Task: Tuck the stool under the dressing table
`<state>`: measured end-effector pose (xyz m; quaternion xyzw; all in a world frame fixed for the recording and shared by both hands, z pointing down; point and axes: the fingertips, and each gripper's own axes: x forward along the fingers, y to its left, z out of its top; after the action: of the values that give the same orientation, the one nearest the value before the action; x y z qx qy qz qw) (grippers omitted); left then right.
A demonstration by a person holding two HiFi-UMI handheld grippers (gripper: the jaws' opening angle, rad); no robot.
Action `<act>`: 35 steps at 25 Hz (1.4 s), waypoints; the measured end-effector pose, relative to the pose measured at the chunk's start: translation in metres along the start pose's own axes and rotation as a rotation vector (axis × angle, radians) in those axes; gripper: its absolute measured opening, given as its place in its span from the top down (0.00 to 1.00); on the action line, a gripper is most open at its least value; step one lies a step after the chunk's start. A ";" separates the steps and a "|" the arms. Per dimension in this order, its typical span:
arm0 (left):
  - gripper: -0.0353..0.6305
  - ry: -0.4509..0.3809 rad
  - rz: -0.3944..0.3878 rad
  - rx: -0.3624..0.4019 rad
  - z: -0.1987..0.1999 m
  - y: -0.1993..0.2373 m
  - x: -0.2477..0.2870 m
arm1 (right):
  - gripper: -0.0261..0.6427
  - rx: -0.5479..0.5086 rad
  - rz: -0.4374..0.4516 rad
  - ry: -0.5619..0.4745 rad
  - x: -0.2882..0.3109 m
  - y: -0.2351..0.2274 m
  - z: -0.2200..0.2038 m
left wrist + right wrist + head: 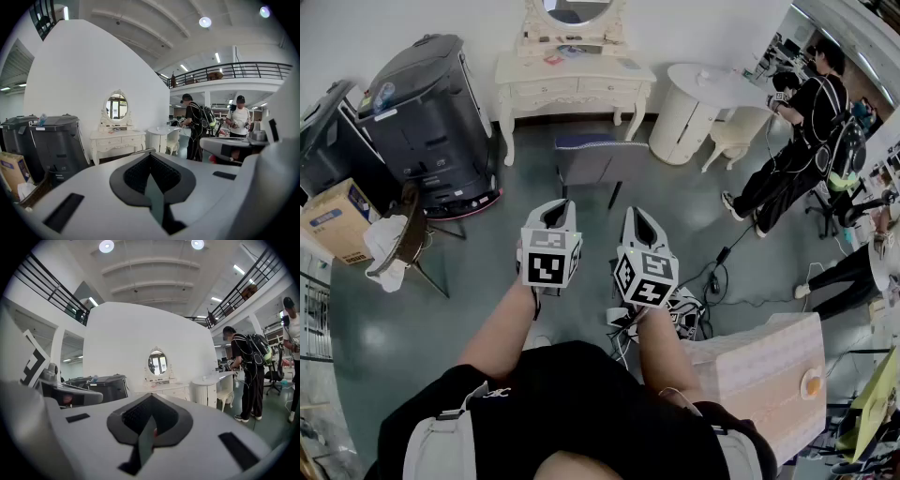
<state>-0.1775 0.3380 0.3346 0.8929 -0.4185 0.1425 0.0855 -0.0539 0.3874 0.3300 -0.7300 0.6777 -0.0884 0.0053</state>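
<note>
- The left tool (557,204) was closed, its jaws pressed together with nothing between them, as the left gripper view (149,156) showed
- The right tool (637,216) was likewise closed and empty, its dark pads meeting in the right gripper view (150,400)
- Both tools were held side by side over the grey floor (487,253), close to each other and not touching, and aimed toward the far wall
- The stool (594,159), with a grey seat, a blue far edge and thin dark legs, stood on the floor beyond the tools, apart from both, roughly in line with the gap between them
- The stool sat on the near side of the cream dressing bench (572,90) and had not yet been pushed under it
- The dressing bench stood against the far white wall with an oval mirror (116,106) on top; both gripper views looked at it (117,138) (164,389) over the closed jaws
- Left of the bench stood a large black machine (431,117), and nearer on that side a cardboard box (333,220)
- Right of the bench were a round white cabinet (694,108) and a white chair (736,131)
- A person in black (797,141) stood at the far right, well apart from the stool
- Cables (712,272) lay on the floor right of the right tool
</note>
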 end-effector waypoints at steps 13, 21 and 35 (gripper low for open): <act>0.94 -0.021 -0.044 -0.027 0.000 0.002 -0.007 | 0.96 -0.041 -0.006 -0.036 -0.005 0.015 0.007; 0.94 -0.010 -0.084 -0.027 -0.006 0.002 -0.005 | 0.96 -0.044 -0.055 0.021 -0.008 0.012 -0.006; 0.94 0.005 -0.147 -0.022 -0.016 0.034 0.003 | 0.96 -0.030 -0.099 0.069 0.016 0.040 -0.022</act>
<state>-0.2046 0.3183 0.3522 0.9199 -0.3531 0.1334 0.1063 -0.0956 0.3706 0.3489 -0.7591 0.6418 -0.1036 -0.0335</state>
